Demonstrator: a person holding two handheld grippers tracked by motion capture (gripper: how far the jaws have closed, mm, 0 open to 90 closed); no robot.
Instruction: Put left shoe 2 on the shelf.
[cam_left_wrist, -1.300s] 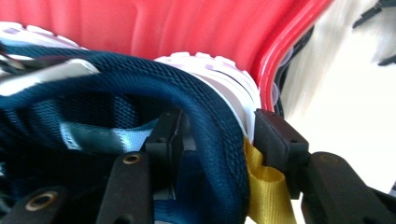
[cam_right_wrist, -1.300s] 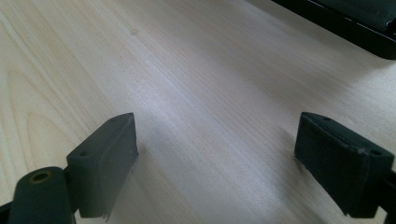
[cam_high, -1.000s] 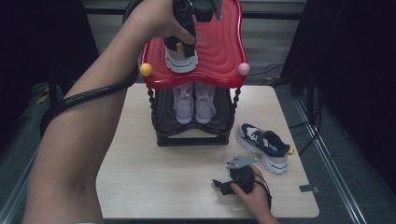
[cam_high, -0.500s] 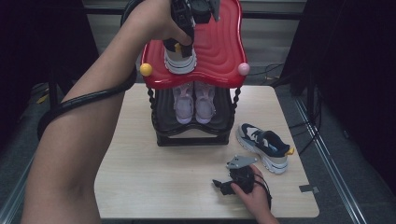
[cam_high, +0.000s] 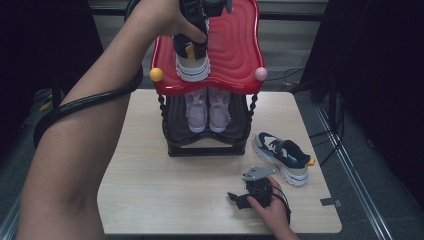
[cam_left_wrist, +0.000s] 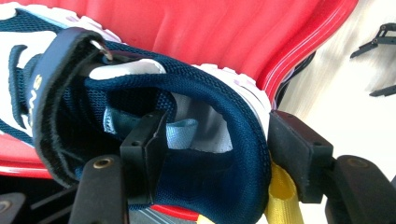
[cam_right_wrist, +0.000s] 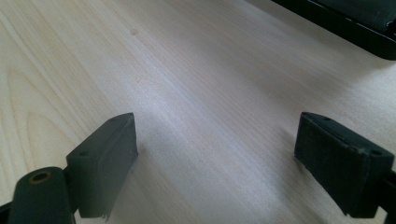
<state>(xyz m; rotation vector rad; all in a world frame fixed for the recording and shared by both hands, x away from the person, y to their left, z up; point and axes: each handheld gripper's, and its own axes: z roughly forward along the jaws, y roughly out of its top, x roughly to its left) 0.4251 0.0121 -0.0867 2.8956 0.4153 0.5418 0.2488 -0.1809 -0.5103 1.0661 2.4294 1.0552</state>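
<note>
- Four shoes total: navy shoe (cam_high: 191, 64) up on red top shelf (cam_high: 235, 45), pink pair (cam_high: 207, 110) on lower shelf, matching sneaker (cam_high: 282, 157) on table (cam_high: 150, 185).
- Left gripper (cam_left_wrist: 215, 154) straddling navy shoe's heel, jaws just been opening, outer pad looks off it.
- Right gripper (cam_right_wrist: 215, 158) low over bare table, jaws wide apart.

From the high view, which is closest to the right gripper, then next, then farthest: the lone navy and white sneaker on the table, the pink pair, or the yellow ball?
From the right gripper, low on the table:
1. Navy and white sneaker, on the table just right of it.
2. Pink pair of sneakers, on the rack's lower shelf.
3. Yellow ball, at the red top shelf's left corner.
</note>
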